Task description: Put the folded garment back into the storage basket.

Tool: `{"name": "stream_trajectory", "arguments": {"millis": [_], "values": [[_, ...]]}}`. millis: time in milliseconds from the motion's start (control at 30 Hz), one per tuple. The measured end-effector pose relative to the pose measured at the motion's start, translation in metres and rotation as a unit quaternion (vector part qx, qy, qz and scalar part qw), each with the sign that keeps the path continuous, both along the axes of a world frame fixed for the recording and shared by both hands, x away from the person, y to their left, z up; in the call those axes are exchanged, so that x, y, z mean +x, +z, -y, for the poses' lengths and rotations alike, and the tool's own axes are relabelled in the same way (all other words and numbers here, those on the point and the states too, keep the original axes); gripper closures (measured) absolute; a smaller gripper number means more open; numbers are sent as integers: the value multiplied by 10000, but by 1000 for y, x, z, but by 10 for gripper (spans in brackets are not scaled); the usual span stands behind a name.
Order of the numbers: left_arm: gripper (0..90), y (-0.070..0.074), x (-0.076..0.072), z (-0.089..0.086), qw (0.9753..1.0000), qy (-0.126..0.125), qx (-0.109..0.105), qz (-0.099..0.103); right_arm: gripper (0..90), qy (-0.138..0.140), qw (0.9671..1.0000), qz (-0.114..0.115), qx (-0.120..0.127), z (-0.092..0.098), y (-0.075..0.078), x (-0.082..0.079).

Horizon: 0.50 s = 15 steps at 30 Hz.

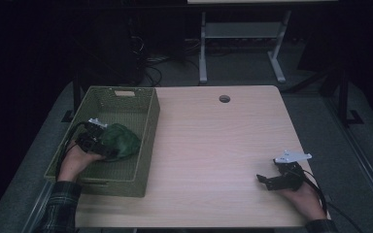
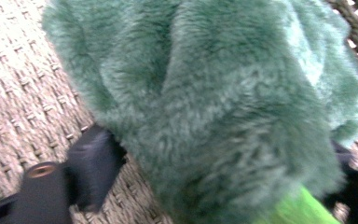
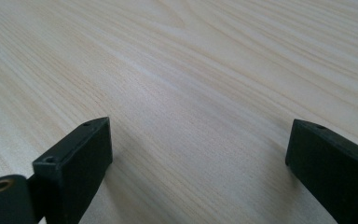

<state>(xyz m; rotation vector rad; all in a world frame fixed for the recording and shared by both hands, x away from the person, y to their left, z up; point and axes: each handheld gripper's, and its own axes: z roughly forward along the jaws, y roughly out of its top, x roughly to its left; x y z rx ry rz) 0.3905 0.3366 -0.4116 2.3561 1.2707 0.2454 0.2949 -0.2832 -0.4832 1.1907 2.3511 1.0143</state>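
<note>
With our left gripper (image 1: 98,141) pinching the green plush toy (image 1: 120,141) inside the left woven basket (image 1: 145,141), we should lift straight up; our right gripper (image 1: 272,180) rests spread.

Light wooden table (image 1: 213,141), round cable hole near its far edge, green woven basket (image 1: 148,145) on its left side

Probably a lab: bare desk (image 1: 213,145), floor cables (image 1: 150,68) (dim).

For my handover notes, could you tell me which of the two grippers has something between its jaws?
The left gripper, inside the woven basket, has the green plush toy between its jaws; the right gripper hovers open over bare table.
</note>
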Motion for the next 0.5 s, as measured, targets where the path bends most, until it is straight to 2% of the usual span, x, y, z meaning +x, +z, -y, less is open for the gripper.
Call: {"name": "stream_trajectory", "arguments": {"millis": [267,500], "values": [[133,9,-5,-3,9997,119,-17,219,65,-12,10000,-9,1,0,0,0],[134,26,-11,-7,9990,101,-111,415,65,-7,10000,-2,0,0,0,0]]}}
